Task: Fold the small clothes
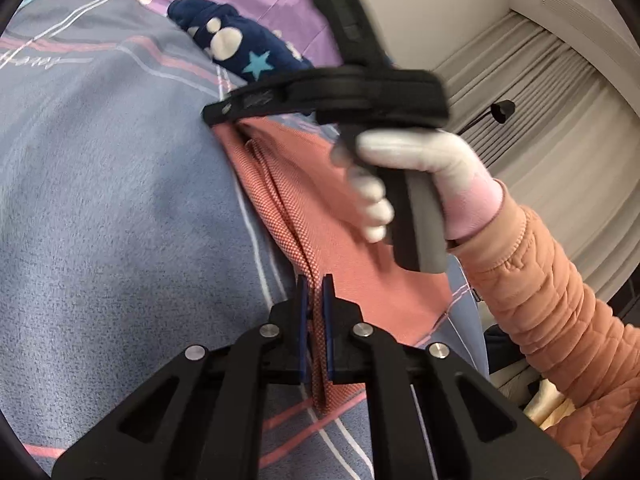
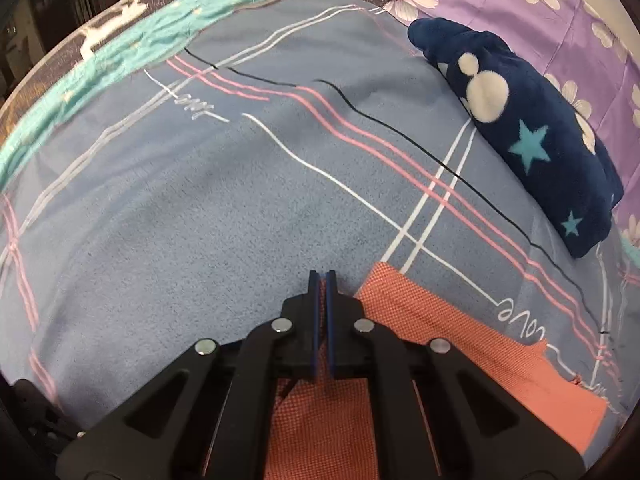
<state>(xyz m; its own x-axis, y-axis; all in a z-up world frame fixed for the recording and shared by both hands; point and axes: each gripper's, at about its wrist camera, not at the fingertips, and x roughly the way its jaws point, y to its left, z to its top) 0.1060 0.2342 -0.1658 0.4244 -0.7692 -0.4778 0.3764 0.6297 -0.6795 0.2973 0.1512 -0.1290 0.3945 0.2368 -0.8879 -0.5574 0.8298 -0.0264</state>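
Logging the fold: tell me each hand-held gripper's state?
Left hand-held gripper: shut on the orange garment.
Right hand-held gripper: shut on the garment's edge.

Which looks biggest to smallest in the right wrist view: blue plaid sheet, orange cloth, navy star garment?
1. Blue plaid sheet, filling most of the frame.
2. Orange cloth, though it lies nearest the camera and the tool hides part of it, so its rank over the next is unsure.
3. Navy star garment, farther off.

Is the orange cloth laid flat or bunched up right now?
Bunched: the orange cloth runs in ridged folds into the shut left claw.
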